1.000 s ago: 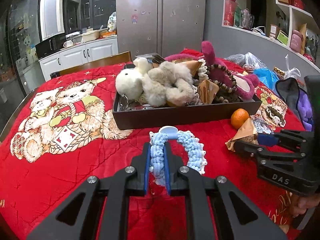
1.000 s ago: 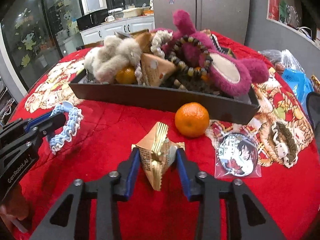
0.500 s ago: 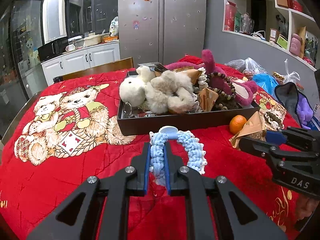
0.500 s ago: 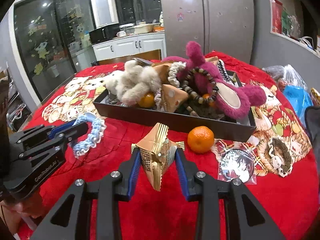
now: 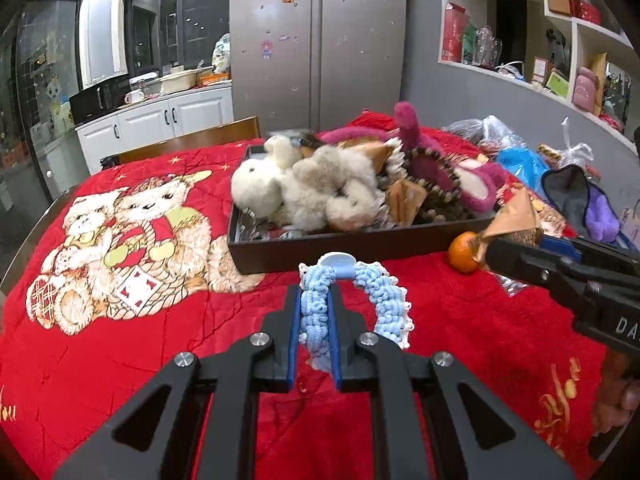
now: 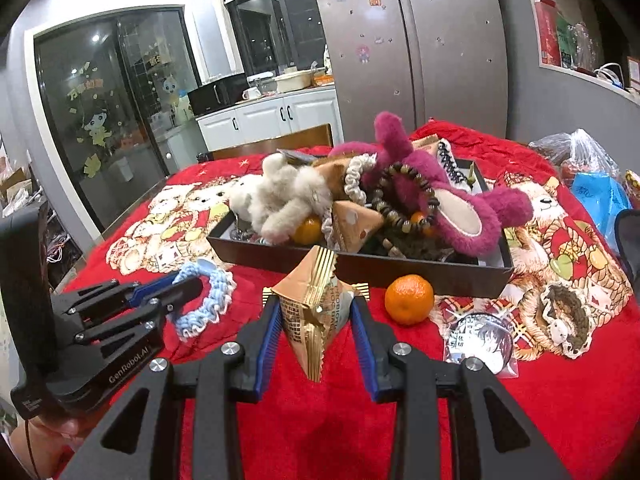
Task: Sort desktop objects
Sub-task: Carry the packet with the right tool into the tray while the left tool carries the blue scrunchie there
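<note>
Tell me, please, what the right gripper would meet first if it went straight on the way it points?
Probably the near wall of the dark tray, straight ahead past the held snack packet; the orange lies off to the right. Depth is uncertain.

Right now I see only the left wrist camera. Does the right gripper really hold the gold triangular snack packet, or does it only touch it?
Observer: It holds it: both blue pads of the right gripper press the gold triangular snack packet.
Operator: What lies behind that gripper?
Observer: A round picture badge in a clear sleeve, flat on the red cloth, right of the loose orange.
Operator: More oranges in the black tray?
Observer: Yes, one orange under the grey plush toy.
</note>
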The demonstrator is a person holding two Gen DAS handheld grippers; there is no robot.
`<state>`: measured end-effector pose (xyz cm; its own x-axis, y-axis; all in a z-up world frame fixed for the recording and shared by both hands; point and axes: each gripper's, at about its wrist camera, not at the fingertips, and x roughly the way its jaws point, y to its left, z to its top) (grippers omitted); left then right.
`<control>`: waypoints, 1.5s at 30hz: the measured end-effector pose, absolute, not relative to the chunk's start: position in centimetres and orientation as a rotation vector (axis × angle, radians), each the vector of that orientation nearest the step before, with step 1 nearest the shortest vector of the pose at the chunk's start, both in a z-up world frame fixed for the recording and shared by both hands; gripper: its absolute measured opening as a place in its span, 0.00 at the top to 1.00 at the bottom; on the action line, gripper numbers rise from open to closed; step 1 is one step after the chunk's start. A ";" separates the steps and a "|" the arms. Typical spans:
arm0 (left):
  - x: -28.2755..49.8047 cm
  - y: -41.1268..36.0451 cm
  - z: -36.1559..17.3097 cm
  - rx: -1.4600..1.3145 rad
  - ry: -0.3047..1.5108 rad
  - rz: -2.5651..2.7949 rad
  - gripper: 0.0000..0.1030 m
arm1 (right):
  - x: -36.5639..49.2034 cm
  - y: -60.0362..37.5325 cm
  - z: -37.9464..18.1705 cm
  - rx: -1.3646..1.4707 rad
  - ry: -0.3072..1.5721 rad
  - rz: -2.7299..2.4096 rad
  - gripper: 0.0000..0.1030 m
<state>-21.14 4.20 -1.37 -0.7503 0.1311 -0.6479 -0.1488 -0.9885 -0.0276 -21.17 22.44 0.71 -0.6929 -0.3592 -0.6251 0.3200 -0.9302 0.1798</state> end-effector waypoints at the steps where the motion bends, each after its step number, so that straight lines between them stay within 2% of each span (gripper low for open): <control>1: -21.1 4.2 -0.6 -1.016 0.036 2.817 0.88 | -21.0 22.6 1.1 0.953 -0.098 -2.595 0.66; 4: -21.7 4.3 0.8 -0.999 0.029 2.833 0.88 | -21.1 23.1 2.4 0.913 -0.182 -2.584 0.66; 9: -24.7 3.9 3.8 -0.996 0.014 2.853 0.88 | -22.9 22.5 4.8 0.892 -0.194 -2.596 0.66; 17: -32.1 4.2 7.2 -0.993 0.115 2.873 0.88 | -29.2 21.9 8.0 0.932 -0.264 -2.619 0.66; 28: -42.6 4.5 5.1 -1.012 0.075 2.833 0.88 | -39.5 20.7 7.4 0.965 -0.284 -2.673 0.65; 33: -43.8 3.4 4.2 -1.019 0.034 2.815 0.88 | -42.1 19.5 5.3 1.059 -0.085 -2.754 0.65; 45: -44.2 4.6 1.9 -1.068 0.059 2.784 0.87 | -43.4 20.3 3.9 1.084 -0.129 -2.764 0.65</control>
